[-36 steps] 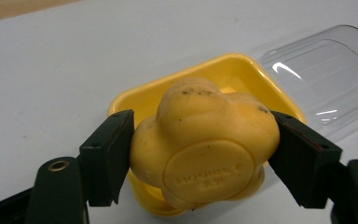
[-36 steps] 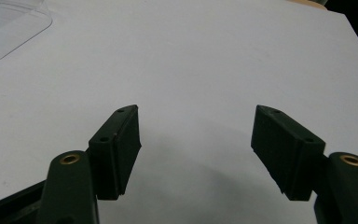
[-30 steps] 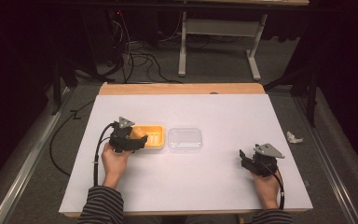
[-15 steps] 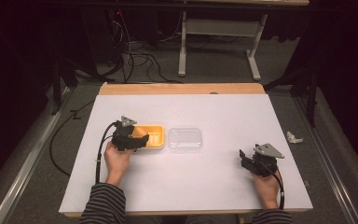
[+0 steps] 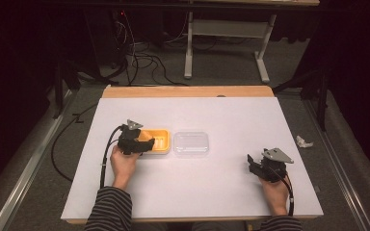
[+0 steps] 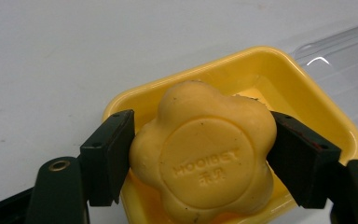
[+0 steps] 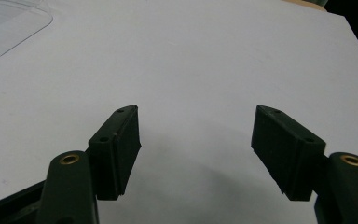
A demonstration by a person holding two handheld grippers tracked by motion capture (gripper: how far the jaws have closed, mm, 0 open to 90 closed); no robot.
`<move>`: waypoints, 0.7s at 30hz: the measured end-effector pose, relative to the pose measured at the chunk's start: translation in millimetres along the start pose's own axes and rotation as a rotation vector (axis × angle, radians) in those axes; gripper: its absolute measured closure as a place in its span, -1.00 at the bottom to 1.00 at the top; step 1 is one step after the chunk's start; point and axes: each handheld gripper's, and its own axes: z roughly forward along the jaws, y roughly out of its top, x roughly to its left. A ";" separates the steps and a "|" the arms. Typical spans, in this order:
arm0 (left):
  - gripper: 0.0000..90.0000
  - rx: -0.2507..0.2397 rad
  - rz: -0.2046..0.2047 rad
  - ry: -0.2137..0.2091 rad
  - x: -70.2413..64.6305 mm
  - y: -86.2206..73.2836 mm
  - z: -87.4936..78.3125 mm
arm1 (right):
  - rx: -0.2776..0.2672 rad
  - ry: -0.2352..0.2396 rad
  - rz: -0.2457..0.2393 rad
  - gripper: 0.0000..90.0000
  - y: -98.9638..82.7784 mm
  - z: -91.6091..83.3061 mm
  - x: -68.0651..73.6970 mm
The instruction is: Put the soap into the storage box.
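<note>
The white table takes most of the high view, and a wooden strip runs along its far edge. On the left half of the table lies a yellow tray, and just beside it, on its right side, lies a clear plastic lid; from the high view the two look touching or almost touching. The left gripper is held by the person's left hand at the near left edge of the yellow tray. In the left gripper view its two black fingers press on both sides of a yellow flower-shaped soap, which carries stamped letters on its round face, so the fingers are about half open and closed on this soap. The soap is over the yellow tray; whether it touches the tray's bottom, I cannot tell. The right gripper is in the person's right hand near the right front of the table, well apart from the tray and the lid. In the right gripper view its fingers stand wide apart with nothing between them, above the bare table. A small crumpled white scrap lies on the floor, right of the table.
</note>
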 end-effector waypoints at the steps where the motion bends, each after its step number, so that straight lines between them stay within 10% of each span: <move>1: -0.39 0.001 0.003 0.002 -0.6 -0.1 0.7 | 0.001 0.001 0.000 -0.27 0.0 0.0 0.0; 21: -0.46 -0.073 0.021 0.042 -3.0 0.9 -10.1 | 0.000 0.004 -0.009 -0.27 0.0 0.3 0.0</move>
